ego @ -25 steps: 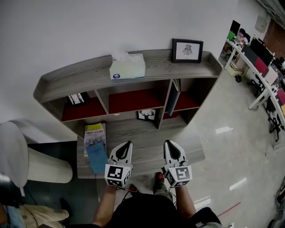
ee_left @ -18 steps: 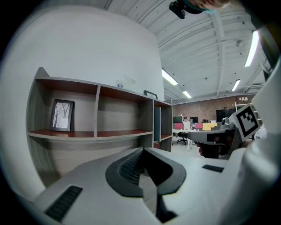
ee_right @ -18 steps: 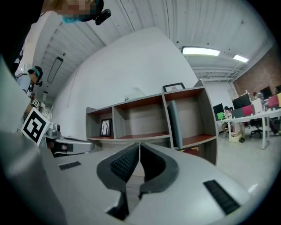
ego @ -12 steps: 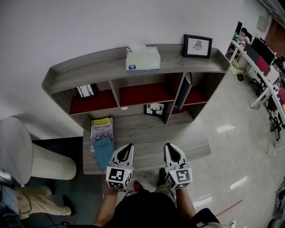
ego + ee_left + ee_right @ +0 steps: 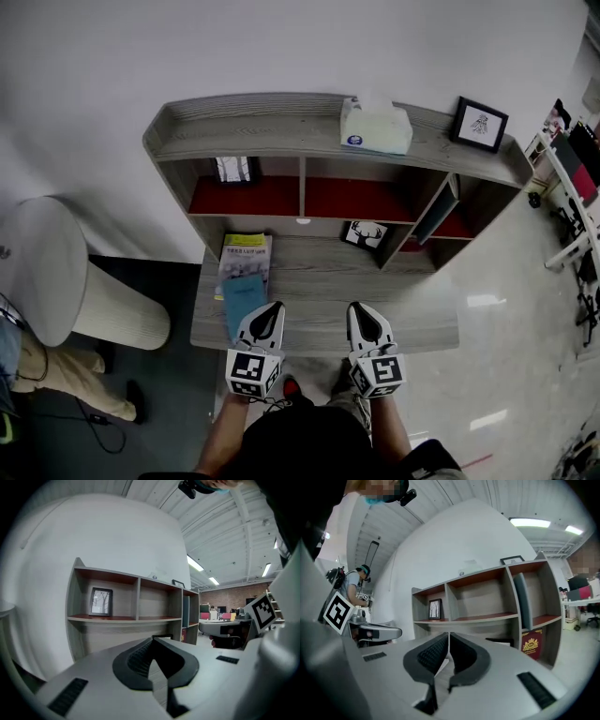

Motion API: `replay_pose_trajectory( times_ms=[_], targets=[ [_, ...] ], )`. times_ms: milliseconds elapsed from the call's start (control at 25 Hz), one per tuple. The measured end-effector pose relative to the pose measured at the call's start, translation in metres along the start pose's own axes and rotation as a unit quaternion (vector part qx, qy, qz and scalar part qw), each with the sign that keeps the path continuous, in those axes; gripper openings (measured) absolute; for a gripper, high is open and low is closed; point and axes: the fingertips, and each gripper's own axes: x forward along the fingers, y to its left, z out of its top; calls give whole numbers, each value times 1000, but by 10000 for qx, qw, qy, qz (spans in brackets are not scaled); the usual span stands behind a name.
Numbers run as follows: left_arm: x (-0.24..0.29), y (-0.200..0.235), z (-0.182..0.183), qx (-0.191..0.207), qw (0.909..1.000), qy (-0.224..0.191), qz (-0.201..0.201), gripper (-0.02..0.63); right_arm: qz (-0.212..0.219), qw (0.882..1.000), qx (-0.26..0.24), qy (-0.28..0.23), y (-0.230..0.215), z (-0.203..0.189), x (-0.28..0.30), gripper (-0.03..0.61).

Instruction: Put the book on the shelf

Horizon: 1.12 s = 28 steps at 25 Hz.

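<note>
I see a tissue box (image 5: 375, 129) on the shelf's (image 5: 253, 131) top board, right of the middle. A framed drawing (image 5: 482, 124) stands near the board's right end. A deer picture (image 5: 364, 233) leans at the lower ledge's back edge. A white round stand (image 5: 47, 272) sits off the shelf's left end.

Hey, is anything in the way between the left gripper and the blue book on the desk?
Nothing visible. The blue book lies on the desk immediately left of the left gripper, with no other object between them.
</note>
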Motion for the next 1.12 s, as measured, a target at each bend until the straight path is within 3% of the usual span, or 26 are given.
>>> replay_pose_trajectory(
  times_ms=[320, 640, 840, 1120],
  targets=[
    [-57, 64, -28, -287, 9960, 123, 835, 8, 860, 9952, 287, 360, 78, -27, 49, 35],
    [-109, 116, -75, -679, 9835, 381, 1631, 8, 1708, 9803, 278, 953, 146, -67, 78, 35],
    [-125, 128, -102, -898, 9760, 553, 1904, 8, 2016, 9694, 250, 1381, 164, -93, 88, 35],
    [-108, 133, -144, -1176, 9685, 750, 2063, 8, 2323, 9531, 115, 1939, 159, -141, 109, 35]
  ],
)
